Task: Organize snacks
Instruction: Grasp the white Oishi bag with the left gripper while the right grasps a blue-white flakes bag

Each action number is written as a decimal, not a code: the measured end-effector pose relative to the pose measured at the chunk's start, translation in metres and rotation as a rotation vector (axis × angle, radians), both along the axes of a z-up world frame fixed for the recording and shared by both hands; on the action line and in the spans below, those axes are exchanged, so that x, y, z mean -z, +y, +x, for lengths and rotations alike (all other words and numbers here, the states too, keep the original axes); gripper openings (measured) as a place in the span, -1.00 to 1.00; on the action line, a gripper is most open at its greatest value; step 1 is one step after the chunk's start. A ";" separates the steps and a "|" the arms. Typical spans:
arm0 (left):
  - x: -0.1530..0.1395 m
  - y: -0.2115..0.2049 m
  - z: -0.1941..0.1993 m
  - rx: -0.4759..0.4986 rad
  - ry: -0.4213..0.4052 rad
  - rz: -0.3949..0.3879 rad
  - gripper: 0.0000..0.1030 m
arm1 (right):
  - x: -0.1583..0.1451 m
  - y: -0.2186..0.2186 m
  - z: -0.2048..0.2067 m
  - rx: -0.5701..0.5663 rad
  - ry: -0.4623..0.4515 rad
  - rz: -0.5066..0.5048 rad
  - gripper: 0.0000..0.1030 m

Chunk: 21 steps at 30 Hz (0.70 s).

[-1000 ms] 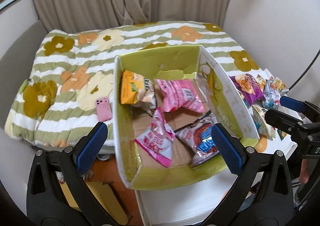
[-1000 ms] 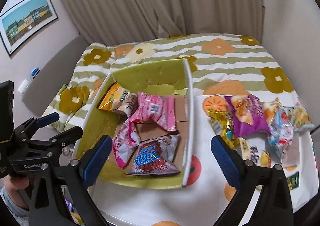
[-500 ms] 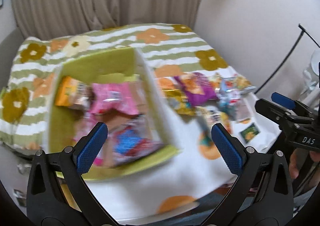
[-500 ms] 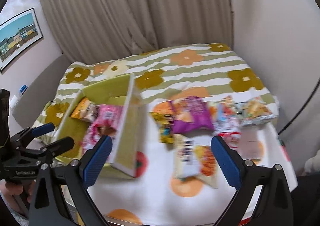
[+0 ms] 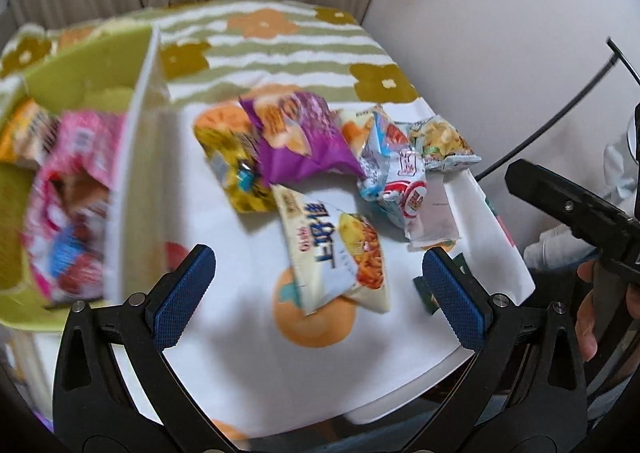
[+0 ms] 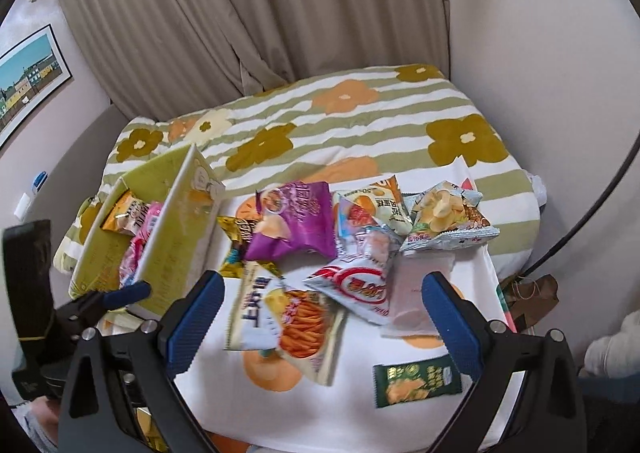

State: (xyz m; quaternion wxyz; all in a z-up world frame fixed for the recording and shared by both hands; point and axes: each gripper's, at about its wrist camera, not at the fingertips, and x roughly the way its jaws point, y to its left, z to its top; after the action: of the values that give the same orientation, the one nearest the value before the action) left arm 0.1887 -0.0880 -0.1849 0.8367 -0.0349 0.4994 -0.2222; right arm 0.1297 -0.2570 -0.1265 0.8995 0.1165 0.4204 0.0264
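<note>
On the far left wall hangs a framed picture (image 6: 30,75) of coloured houses. Pleated beige curtains (image 6: 256,13) fill the back of the room, and plain pale wall runs down the right side, where a thin black cable (image 6: 592,213) curves past.

Below the curtains lies a bed under a striped green-and-white quilt (image 6: 360,121) with orange and olive flowers. In front of it stands the counter (image 6: 320,409), covered by a white cloth printed with orange fruit.

At the left end of the counter sits a lime-green cardboard box (image 6: 176,229), its top open. It holds an orange bag (image 6: 124,213) at the back and pink bags (image 5: 76,145) nearer the front; the left wrist view of it is blurred.

Right of the box, loose snacks lie in a heap on the cloth: a yellow bag (image 6: 236,241) just beside the box wall, a purple bag (image 6: 296,221) overlapping it, a white noodle-snack bag (image 6: 288,317) in front, a red-and-white bag (image 6: 356,285) beside that, then a pale chip bag (image 6: 444,217) at the right end. A small dark-green packet (image 6: 416,381) lies apart, near the front right edge.

The left claw (image 5: 320,305) hangs over the counter with its blue pads spread wide, nothing between them. The right claw (image 6: 322,325) is likewise wide apart and empty, above the noodle-snack bag.
</note>
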 end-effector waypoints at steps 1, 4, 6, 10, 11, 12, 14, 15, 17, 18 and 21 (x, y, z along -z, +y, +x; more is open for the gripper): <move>0.009 -0.004 0.003 -0.010 0.020 -0.004 0.99 | 0.004 -0.005 0.004 -0.008 0.007 0.004 0.91; 0.031 -0.015 0.010 -0.029 0.066 -0.030 0.99 | 0.018 -0.017 0.017 -0.029 0.031 0.014 0.91; 0.044 -0.020 0.014 -0.027 0.093 -0.064 0.99 | 0.030 -0.023 0.028 -0.041 0.050 0.017 0.91; 0.067 -0.030 0.020 -0.035 0.111 -0.070 0.99 | 0.051 -0.030 0.046 -0.060 0.084 0.017 0.91; 0.073 -0.032 0.022 -0.040 0.116 -0.065 0.99 | 0.056 -0.030 0.049 -0.063 0.090 0.018 0.91; 0.077 -0.033 0.023 -0.043 0.121 -0.068 0.99 | 0.059 -0.030 0.052 -0.065 0.094 0.019 0.91; 0.083 -0.035 0.025 -0.047 0.121 -0.086 0.99 | 0.070 -0.029 0.060 -0.074 0.108 0.026 0.91; 0.086 -0.036 0.026 -0.048 0.120 -0.090 0.99 | 0.075 -0.027 0.064 -0.083 0.117 0.029 0.91; 0.093 -0.038 0.027 -0.045 0.127 -0.096 0.95 | 0.082 -0.023 0.071 -0.092 0.126 0.025 0.91; 0.096 -0.040 0.028 -0.043 0.133 -0.099 0.88 | 0.085 -0.021 0.074 -0.096 0.130 0.023 0.91; 0.103 -0.041 0.027 -0.043 0.150 -0.098 0.77 | 0.094 -0.019 0.084 -0.105 0.138 0.027 0.91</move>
State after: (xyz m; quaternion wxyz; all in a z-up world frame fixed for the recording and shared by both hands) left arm 0.2160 -0.1294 -0.2878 0.7988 -0.1032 0.5483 -0.2250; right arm 0.2132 -0.2759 -0.2201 0.8641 0.1080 0.4865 0.0712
